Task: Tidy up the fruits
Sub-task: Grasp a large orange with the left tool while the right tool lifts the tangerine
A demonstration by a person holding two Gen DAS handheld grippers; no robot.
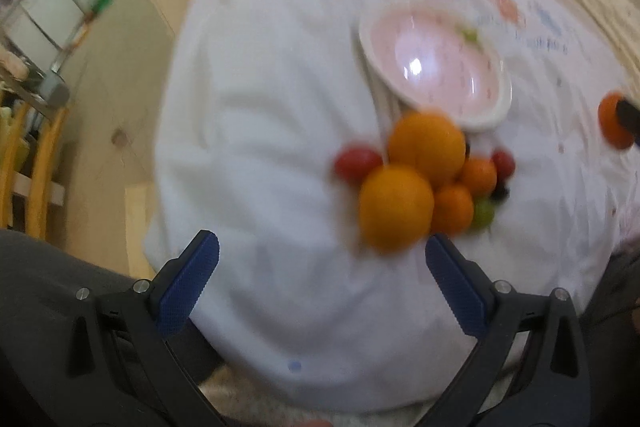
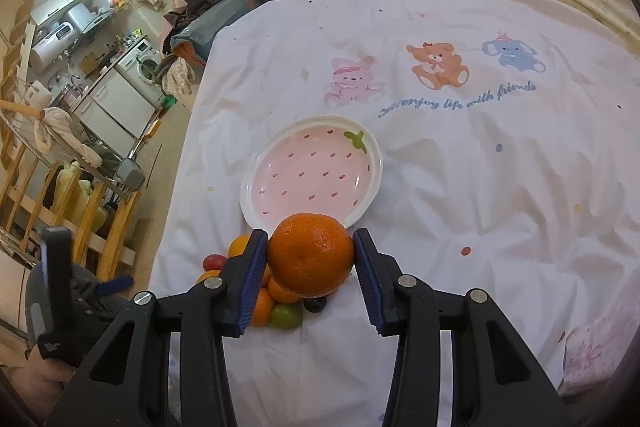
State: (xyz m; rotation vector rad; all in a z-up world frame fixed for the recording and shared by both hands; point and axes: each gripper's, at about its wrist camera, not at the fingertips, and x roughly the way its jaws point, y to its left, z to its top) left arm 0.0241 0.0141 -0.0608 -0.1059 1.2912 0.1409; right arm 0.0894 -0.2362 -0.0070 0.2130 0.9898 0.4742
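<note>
At the far left of the right wrist view, a wooden railing (image 2: pixel 80 211) and white kitchen appliances (image 2: pixel 120 95) are seen beyond the bed's edge. The left gripper (image 1: pixel 322 267) is pointed steeply down over the white bedsheet printed with cartoon animals (image 2: pixel 460 167), its blue-padded jaws spread wide with nothing between them. Just beyond its tips a heap of loose fruit (image 1: pixel 424 179) lies on the sheet: several oranges, small red fruits, a green one and a dark one, touching one another. Behind the heap, a shallow pink strawberry-patterned ceramic plate with a white rim (image 2: pixel 256 183) is set on the sheet, and nothing is held in it. To the right, the right gripper (image 2: pixel 311 255) is angled downward, its jaws clenched on a round dimpled orange (image 2: pixel 310 255), which is carried above the heap, near the plate's front rim. The left wrist view is blurred.
</note>
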